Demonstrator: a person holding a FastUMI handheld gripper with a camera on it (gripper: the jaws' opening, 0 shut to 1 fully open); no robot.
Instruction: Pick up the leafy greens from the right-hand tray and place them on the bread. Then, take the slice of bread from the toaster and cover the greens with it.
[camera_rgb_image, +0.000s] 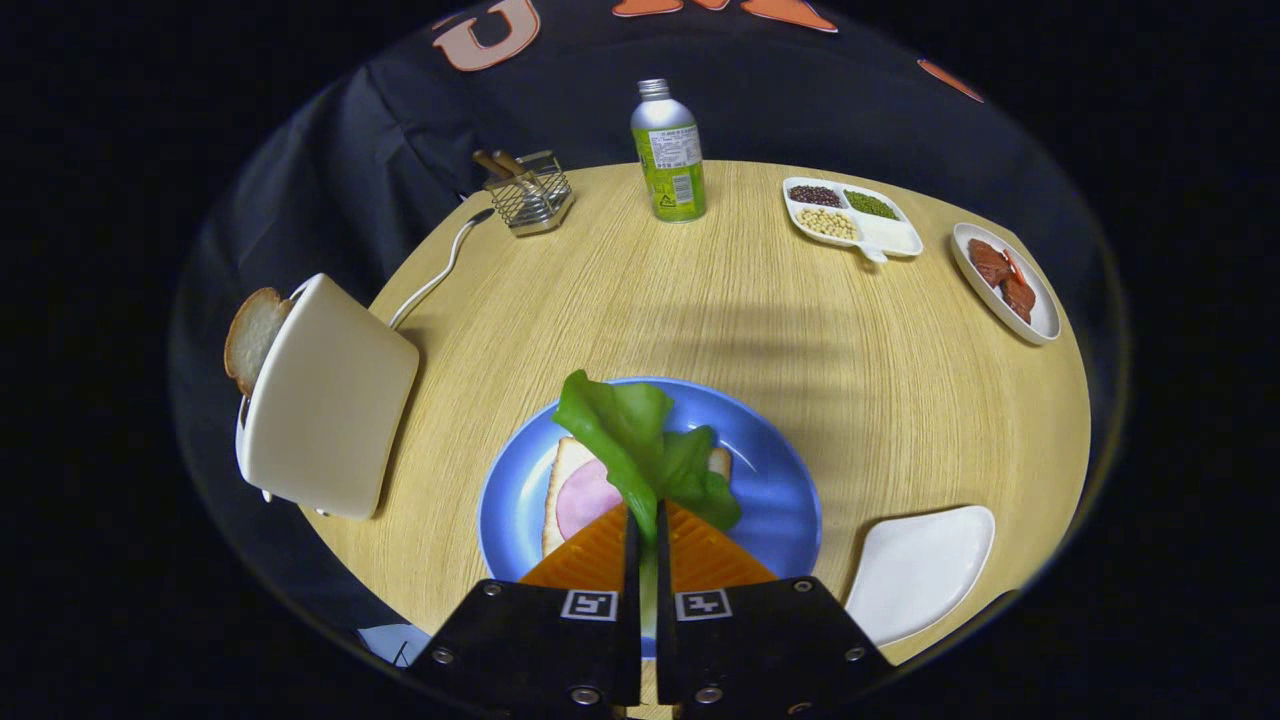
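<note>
We see our gripper (646, 525) with its two orange fingers (590, 555) squeezed nearly together. They pinch the greens (640, 445) between them, and both fingers press on the leaf. The leaf sticks out just ahead of the fingertips and hangs over the bread (562, 480).

The bread lies on a blue plate (770, 480), right under and just ahead of our fingers. A pink slice of ham (585, 497) sits on top of the bread. The greens cover part of the ham and bread, but we cannot tell if the leaf touches them.

To the left of our fingers stands a cream toaster (330, 400). A slice of toast (250, 338) pokes out of its far side. A white cord (440, 270) runs from it across the table (900, 400).

To the right, close to our gripper, is a white tray (920, 570).

Far beyond our fingers we see a green bottle (668, 150), a wire basket (530, 195), a dish of beans (850, 215) and a dish of red food (1005, 280).
</note>
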